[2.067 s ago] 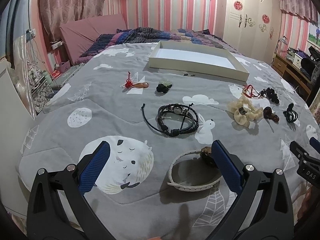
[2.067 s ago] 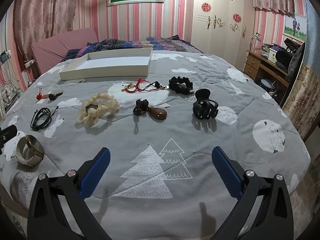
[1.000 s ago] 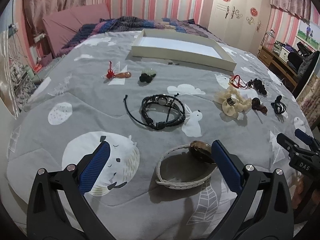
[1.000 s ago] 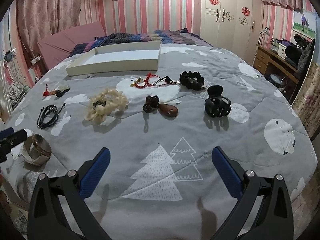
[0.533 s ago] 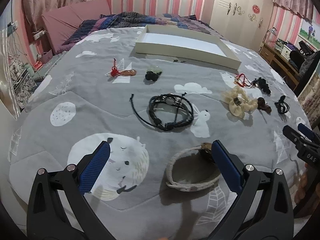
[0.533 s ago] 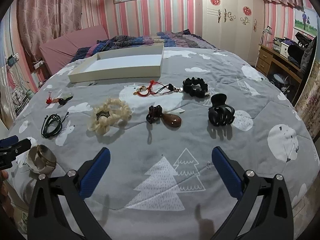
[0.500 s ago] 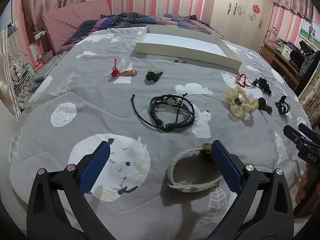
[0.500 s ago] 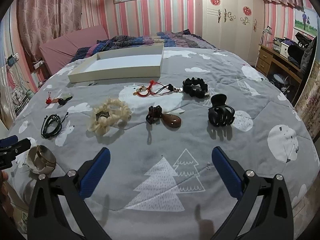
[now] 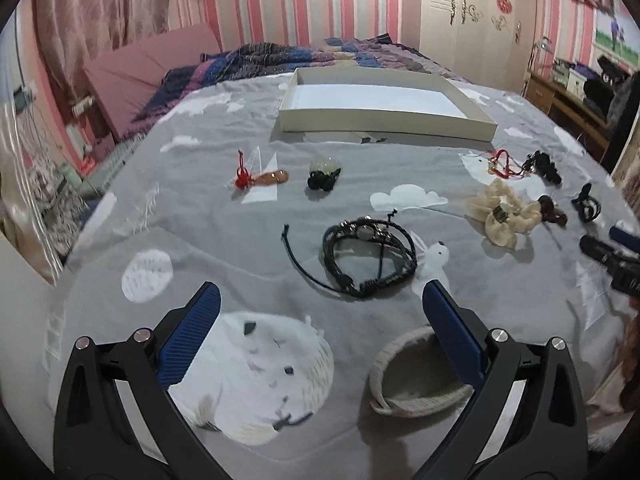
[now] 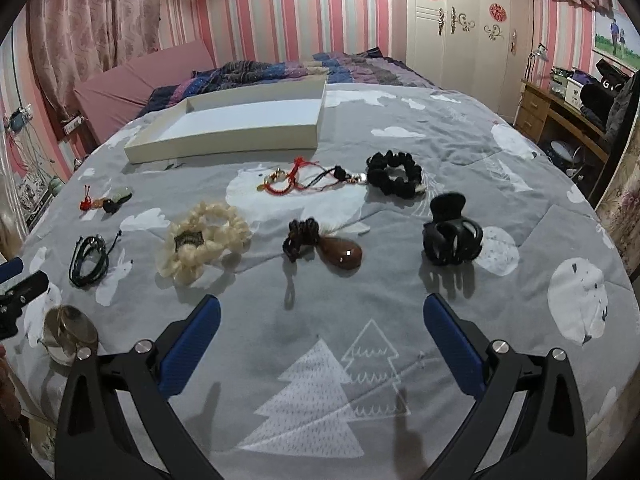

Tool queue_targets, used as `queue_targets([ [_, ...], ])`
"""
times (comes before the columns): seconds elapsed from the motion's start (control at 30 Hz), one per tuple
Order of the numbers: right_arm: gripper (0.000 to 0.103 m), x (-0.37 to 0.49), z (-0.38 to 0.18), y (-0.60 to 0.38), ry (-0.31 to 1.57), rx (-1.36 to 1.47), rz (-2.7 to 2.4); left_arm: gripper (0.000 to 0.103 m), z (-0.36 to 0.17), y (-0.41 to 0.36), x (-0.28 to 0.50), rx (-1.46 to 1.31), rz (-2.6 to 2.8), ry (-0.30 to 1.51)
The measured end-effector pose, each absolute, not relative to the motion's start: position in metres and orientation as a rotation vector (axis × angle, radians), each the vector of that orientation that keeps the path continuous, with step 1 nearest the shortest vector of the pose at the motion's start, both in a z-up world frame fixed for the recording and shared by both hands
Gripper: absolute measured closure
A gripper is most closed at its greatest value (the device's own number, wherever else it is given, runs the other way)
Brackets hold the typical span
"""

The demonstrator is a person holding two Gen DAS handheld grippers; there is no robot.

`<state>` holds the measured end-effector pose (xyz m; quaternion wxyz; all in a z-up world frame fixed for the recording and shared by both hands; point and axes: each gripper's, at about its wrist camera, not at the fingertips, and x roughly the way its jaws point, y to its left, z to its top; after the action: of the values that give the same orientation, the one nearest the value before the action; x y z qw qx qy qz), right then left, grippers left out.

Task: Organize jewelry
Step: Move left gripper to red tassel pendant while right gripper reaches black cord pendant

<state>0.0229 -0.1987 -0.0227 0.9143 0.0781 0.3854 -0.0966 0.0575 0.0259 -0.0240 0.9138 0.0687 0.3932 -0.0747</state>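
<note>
Jewelry lies spread on a grey bedspread. My left gripper (image 9: 320, 324) is open and empty above a white-strapped watch (image 9: 416, 376), with a black cord bracelet (image 9: 368, 256) just beyond it. An empty white tray (image 9: 384, 124) sits at the far side. My right gripper (image 10: 320, 332) is open and empty, short of a brown pendant (image 10: 340, 254), a black claw clip (image 10: 452, 236), a cream scrunchie (image 10: 204, 240), a black scrunchie (image 10: 394, 174) and a red cord necklace (image 10: 296, 176).
A red-tasselled charm (image 9: 260, 178) and a green-and-black charm (image 9: 322, 174) lie left of centre. A pink headboard cushion (image 9: 148, 76) and rumpled quilt (image 9: 280, 56) are behind the tray. A wooden desk (image 10: 568, 116) stands to the right of the bed.
My left gripper has moved forward and lower over the watch, so the watch's face is now hidden behind the right finger. My right gripper has edged forward toward the pendant.
</note>
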Motion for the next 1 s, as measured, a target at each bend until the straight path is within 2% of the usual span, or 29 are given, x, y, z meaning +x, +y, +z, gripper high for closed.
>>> queue_targets([
  [0.7, 0.002, 0.121, 0.035, -0.252, 0.706, 0.188, -0.286, 0.003, 0.020, 0.058, 0.178, 0.139, -0.135, 0.784],
  [1.0, 0.002, 0.151, 0.034, -0.252, 0.703, 0.138, -0.336, 0.003, 0.019, 0.076, 0.222, 0.117, -0.121, 0.792],
])
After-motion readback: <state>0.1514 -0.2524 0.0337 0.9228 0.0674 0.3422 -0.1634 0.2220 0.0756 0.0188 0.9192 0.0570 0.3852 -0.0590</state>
